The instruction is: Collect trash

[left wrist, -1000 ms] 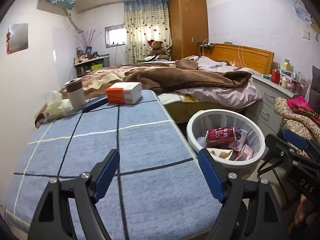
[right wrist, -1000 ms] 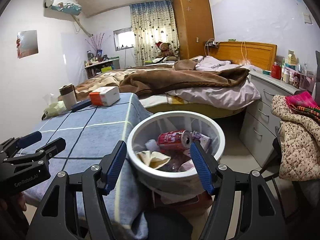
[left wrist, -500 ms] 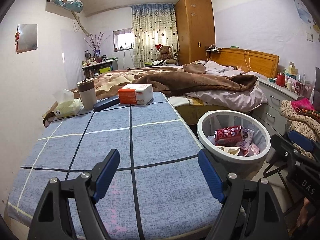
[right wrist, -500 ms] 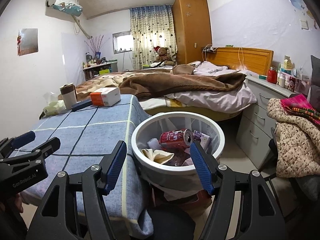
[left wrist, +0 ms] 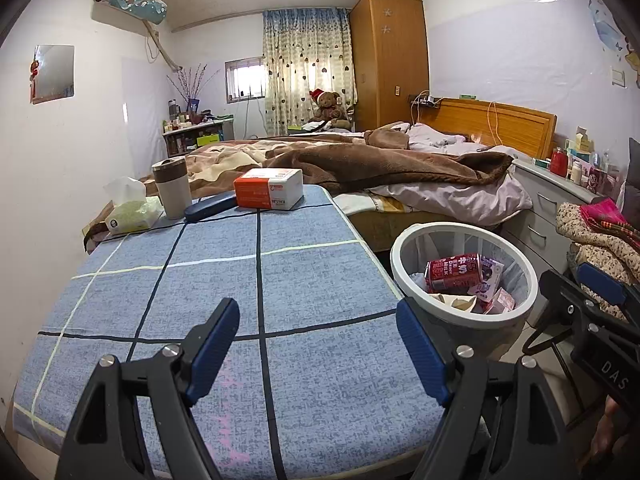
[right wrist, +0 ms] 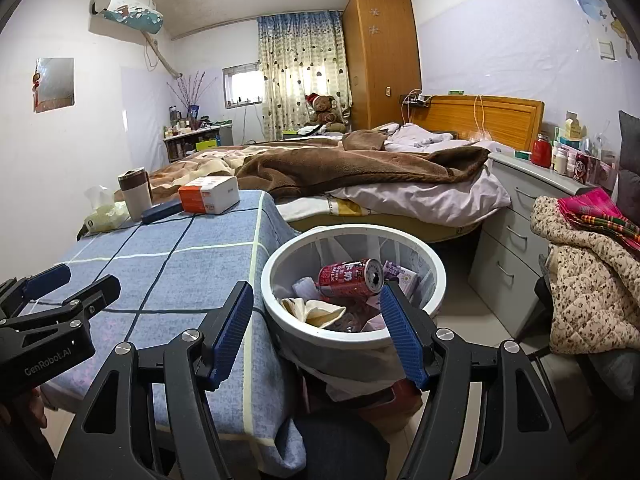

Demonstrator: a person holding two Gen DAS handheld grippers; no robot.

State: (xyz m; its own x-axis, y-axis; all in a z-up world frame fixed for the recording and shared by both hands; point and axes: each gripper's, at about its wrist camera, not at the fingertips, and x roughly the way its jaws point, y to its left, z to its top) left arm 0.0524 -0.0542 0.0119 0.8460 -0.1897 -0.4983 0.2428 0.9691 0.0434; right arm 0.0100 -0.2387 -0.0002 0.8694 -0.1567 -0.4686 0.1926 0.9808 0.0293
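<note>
A white trash bin (left wrist: 460, 322) stands on the floor beside the table's right edge. It holds a red drink can (left wrist: 454, 274), cartons and crumpled paper. My left gripper (left wrist: 318, 346) is open over the blue checked tablecloth (left wrist: 320, 272), nothing between its blue pads. In the right wrist view my right gripper (right wrist: 318, 320) is open in front of the bin (right wrist: 360, 230), with the red can (right wrist: 350, 278) lying on top of the trash. Each gripper shows at the edge of the other's view: the right gripper (left wrist: 580, 282), the left gripper (right wrist: 80, 280).
At the table's far end sit an orange-and-white box (left wrist: 268, 190), a dark blue case (left wrist: 210, 208), a brown-lidded tumbler (left wrist: 172, 186) and a tissue pack (left wrist: 130, 212). Behind is an unmade bed (left wrist: 380, 164); a grey drawer unit (right wrist: 516, 216) and a chair piled with clothes (right wrist: 588, 272) stand on the right.
Both views shifted only slightly. Both grippers' jaws stand as wide as before and nothing was taken or dropped.
</note>
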